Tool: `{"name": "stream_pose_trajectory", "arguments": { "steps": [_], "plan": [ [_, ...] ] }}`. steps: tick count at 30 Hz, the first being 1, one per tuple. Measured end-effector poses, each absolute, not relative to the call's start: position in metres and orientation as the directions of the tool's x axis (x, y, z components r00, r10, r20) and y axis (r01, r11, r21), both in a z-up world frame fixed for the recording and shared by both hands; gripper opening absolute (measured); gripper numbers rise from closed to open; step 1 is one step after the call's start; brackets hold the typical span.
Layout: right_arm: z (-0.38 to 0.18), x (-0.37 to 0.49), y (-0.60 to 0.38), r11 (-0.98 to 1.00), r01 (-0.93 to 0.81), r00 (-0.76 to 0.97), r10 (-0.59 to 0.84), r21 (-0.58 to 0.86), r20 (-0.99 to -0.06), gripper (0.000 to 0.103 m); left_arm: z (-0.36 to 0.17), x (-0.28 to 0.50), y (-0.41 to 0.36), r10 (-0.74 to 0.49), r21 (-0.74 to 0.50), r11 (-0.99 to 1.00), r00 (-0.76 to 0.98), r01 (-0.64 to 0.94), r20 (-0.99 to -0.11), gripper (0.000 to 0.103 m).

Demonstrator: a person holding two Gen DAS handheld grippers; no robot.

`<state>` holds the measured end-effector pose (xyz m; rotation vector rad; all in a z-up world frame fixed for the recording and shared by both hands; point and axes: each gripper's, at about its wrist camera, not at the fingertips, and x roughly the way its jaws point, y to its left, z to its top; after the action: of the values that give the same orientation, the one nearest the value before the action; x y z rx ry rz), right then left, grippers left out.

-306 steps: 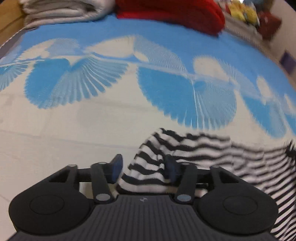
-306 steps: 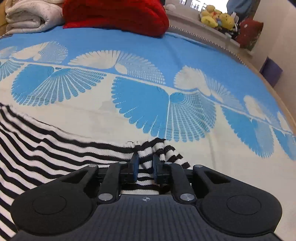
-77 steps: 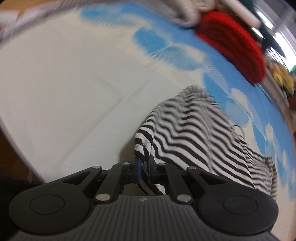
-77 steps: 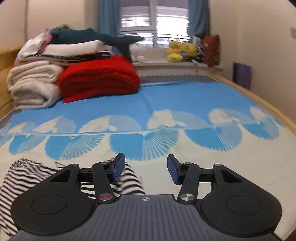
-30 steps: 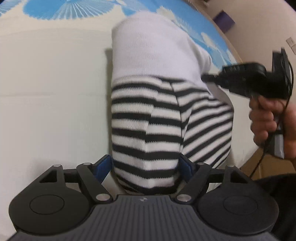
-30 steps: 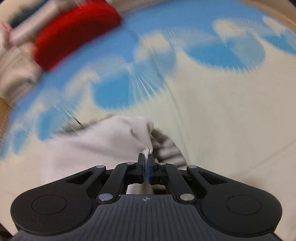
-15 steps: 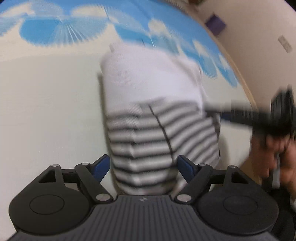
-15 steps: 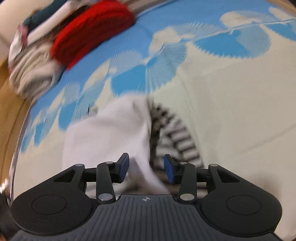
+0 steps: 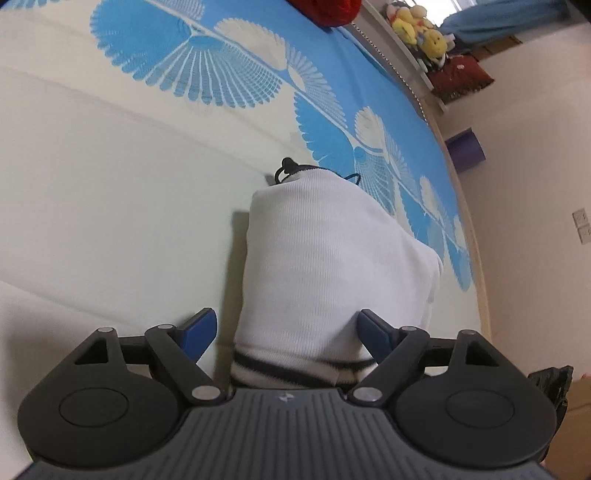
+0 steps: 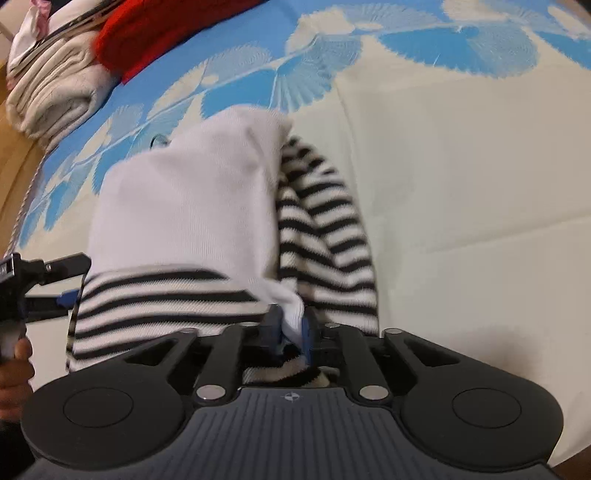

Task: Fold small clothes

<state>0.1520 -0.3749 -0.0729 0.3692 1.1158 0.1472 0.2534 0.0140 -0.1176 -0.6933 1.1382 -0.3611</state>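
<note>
1. Lying on the bed (image 9: 110,184) is a small folded top (image 9: 332,258); its white part is on top and its black-and-white stripes peek out below.
2. From the left wrist view, the top sits in the middle, and the blue fan pattern of the bed cover runs from 11 o'clock to 3 o'clock.
3. Left tongs (image 9: 286,334) stand wide, and they are opening more. The top's near end lies between the two blue fingers (image 9: 197,332), with a gap at the left one; at the right one I cannot tell if it touches.
4. Right tongs (image 10: 291,328) are narrow and closing. A white fold of the top is between the blue pads, which look to be pressing on it.
5. From the right wrist view, the striped part of the top spreads out at 9 o'clock and at 1 o'clock from the tongs.
6. At 9 o'clock in that view the left tongs (image 10: 72,280) poke in beside the top, with a hand (image 10: 14,373) under them.
7. A red blanket (image 10: 155,33) and a pile of pale folded blankets (image 10: 55,88) sit at 11 o'clock, far from the top.
8. Yellow soft toys (image 9: 421,26) sit on a ledge at 1 o'clock in the left wrist view.
</note>
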Motion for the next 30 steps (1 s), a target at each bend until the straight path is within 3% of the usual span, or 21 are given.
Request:
{"name": "stream_pose_trajectory", "arguments": {
  "steps": [1,3,7,8,9,11,12,13,16,20,22,24,25,27,30],
  "plan": [
    [-0.072,0.153,-0.376,0.931,0.1,0.458,0.27,0.351,-0.847,0.047,-0.121,0.256,0.012,-0.601,-0.676,0.732,0.387,-0.085,-0.699,0.088],
    [-0.074,0.157,-0.378,0.927,0.176,0.474,0.215,0.331,-0.854,0.06,-0.128,0.26,0.006,-0.617,-0.689,0.719,0.376,-0.088,-0.692,0.089],
    [-0.09,0.169,-0.374,0.915,0.223,0.415,0.223,0.337,-0.882,0.06,-0.145,0.269,-0.003,-0.653,-0.724,0.682,0.356,-0.106,-0.668,0.088],
    [-0.091,0.172,-0.373,0.915,0.228,0.415,0.218,0.333,-0.883,0.06,-0.145,0.271,-0.005,-0.652,-0.723,0.683,0.361,-0.102,-0.666,0.08],
    [-0.091,0.174,-0.372,0.912,0.234,0.417,0.219,0.336,-0.882,0.057,-0.143,0.273,-0.007,-0.64,-0.709,0.7,0.366,-0.084,-0.675,0.069],
    [-0.091,0.177,-0.372,0.901,0.239,0.418,0.243,0.363,-0.876,0.035,-0.134,0.275,-0.012,-0.613,-0.678,0.733,0.384,-0.049,-0.691,0.054],
    [-0.09,0.178,-0.37,0.891,0.229,0.422,0.271,0.391,-0.865,0.02,-0.128,0.277,-0.012,-0.604,-0.671,0.741,0.395,-0.043,-0.692,0.048],
    [-0.088,0.18,-0.367,0.89,0.221,0.428,0.278,0.398,-0.86,0.015,-0.119,0.278,-0.012,-0.594,-0.659,0.752,0.408,-0.026,-0.693,0.046],
    [-0.085,0.192,-0.35,0.905,0.182,0.441,0.274,0.384,-0.855,0.01,-0.08,0.288,-0.004,-0.528,-0.58,0.813,0.481,0.049,-0.7,0.045],
    [-0.077,0.218,-0.323,0.866,0.147,0.51,0.347,0.478,-0.787,0.008,-0.042,0.312,0.032,-0.469,-0.53,0.846,0.557,0.06,-0.686,0.046],
    [-0.073,0.229,-0.302,0.856,0.113,0.534,0.376,0.504,-0.758,0.008,-0.036,0.325,0.051,-0.433,-0.496,0.867,0.577,0.055,-0.693,0.05],
    [-0.071,0.243,-0.278,0.858,0.076,0.543,0.391,0.507,-0.743,0.007,-0.04,0.335,0.069,-0.375,-0.451,0.892,0.588,0.02,-0.716,0.067],
    [-0.071,0.248,-0.269,0.86,0.064,0.544,0.396,0.507,-0.74,0.007,-0.043,0.337,0.076,-0.328,-0.413,0.911,0.592,-0.009,-0.736,0.07],
    [-0.073,0.264,-0.251,0.871,0.051,0.535,0.389,0.488,-0.75,0.007,-0.042,0.335,0.088,-0.218,-0.319,0.945,0.595,-0.068,-0.773,0.07],
    [-0.079,0.276,-0.238,0.883,0.067,0.514,0.368,0.464,-0.775,0.007,-0.022,0.32,0.087,-0.238,-0.301,0.954,0.606,-0.003,-0.759,0.07]
  ]
}}
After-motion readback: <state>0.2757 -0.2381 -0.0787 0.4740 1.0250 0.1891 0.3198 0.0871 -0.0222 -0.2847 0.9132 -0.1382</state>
